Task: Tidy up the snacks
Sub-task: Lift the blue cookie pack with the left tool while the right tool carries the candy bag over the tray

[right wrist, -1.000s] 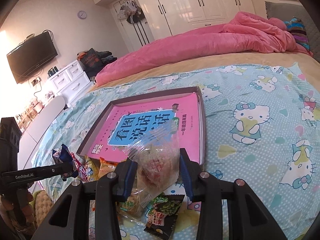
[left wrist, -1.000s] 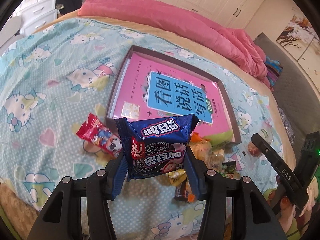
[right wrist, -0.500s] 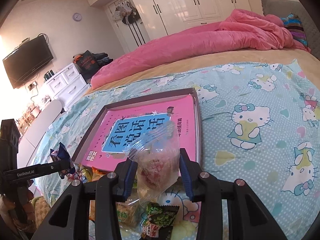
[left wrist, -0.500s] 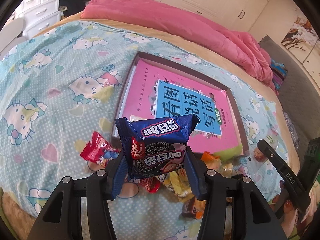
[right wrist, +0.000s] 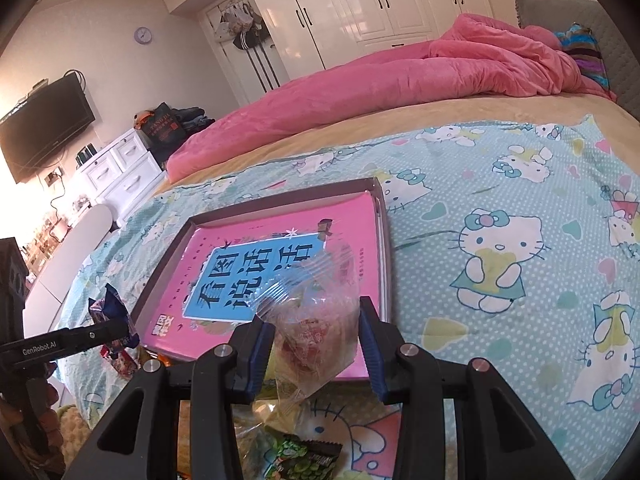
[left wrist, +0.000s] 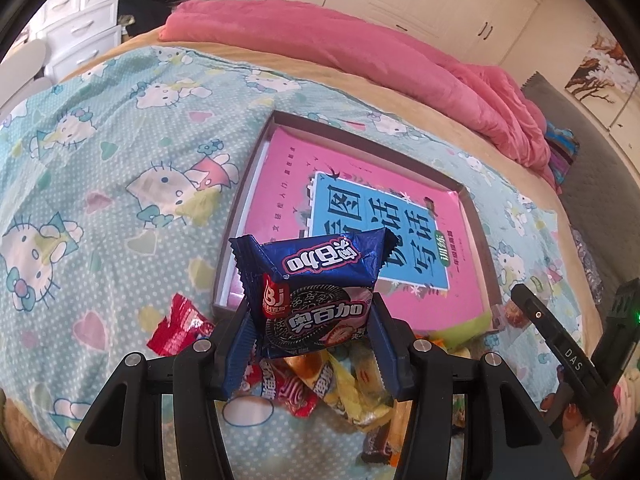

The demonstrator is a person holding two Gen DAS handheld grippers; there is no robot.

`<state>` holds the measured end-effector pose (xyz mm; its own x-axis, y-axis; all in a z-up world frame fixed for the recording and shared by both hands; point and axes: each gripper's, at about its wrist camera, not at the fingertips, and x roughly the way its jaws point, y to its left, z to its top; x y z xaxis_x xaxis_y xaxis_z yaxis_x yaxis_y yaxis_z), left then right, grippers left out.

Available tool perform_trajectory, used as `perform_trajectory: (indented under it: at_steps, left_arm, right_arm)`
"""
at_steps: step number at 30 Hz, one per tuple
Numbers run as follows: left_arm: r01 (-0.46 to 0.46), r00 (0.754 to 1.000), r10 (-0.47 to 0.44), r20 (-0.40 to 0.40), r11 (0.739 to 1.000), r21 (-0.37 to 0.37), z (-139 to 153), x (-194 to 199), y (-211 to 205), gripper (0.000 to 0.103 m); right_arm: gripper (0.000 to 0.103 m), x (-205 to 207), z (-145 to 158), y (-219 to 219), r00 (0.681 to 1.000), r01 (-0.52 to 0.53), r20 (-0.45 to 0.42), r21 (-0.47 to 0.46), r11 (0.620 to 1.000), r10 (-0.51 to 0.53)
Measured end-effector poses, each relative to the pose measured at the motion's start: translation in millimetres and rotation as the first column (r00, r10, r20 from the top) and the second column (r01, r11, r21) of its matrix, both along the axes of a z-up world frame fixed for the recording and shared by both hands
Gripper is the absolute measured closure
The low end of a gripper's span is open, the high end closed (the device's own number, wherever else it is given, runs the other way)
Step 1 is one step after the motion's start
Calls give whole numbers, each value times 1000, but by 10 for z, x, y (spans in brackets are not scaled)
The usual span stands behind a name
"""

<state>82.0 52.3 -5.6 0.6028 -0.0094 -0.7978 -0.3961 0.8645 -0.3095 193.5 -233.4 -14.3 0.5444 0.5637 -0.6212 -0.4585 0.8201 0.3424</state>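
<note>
Two snack packets are in the air at once, each pinched in its own hand-held gripper, and both have drifted forward toward the tray since a second ago. Nearest in the left wrist view, the left hand-held gripper (left wrist: 310, 334) is clamped on a blue cookie packet (left wrist: 314, 292), its blue pads pressing the packet's two sides; the packet now overlaps the near edge of the shallow brown tray (left wrist: 478, 224), whereas a second earlier it hung short of that edge, over the loose pile. The right hand-held gripper (right wrist: 316, 346) is closed on a clear bag of reddish snacks (right wrist: 316, 320), which likewise sits lower against the tray's near rim than before. Beneath and behind the fingers lies the snack pile (left wrist: 320, 384) on the bed sheet (left wrist: 100, 184), with a red wrapper (left wrist: 180, 324) at its left side and a green packet (right wrist: 304, 458) under the right tool. Farther off, the tray holds a pink book (left wrist: 288, 168) flat inside it. Neither grip has altered over the second; only the hands have advanced. My reading is that both packets are being carried to the tray, and release has not yet begun.
</note>
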Motion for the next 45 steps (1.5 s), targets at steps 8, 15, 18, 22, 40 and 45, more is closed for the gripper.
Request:
perform_trajectory:
  at_steps: [8,15,18,22,40,45]
  left_arm:
    - [-17,1000,17,-1,1000,-2,-65,109,66,48]
    - [-18,1000,18,-2,1000,8,-101,188,84,48]
    - [-14,1000,14,-3,1000,17,-104,230,84,48]
    - [-14,1000,14,-10,1000,16,-132,296,88,48]
    - [8,997,-7,-79,1000,8,-348,460,17,48]
    - [13,997,-12,-82,1000,6,-363,459,5,48]
  right_arm:
    - [62,99,-49,56,1000,8,12,-21,1000,-7]
    - [62,140,-93,99,1000,8,18,-34,999,-7]
    - [62,147,-113,111,1000,5,18,-41,999,-4]
    - [62,146,-130,120,1000,6,22,-56,998,-4]
    - [62,147,-164,154,999,5,35,-100,995,-1]
    - [62,115,-126,167,998,-8,69,-91,996,15]
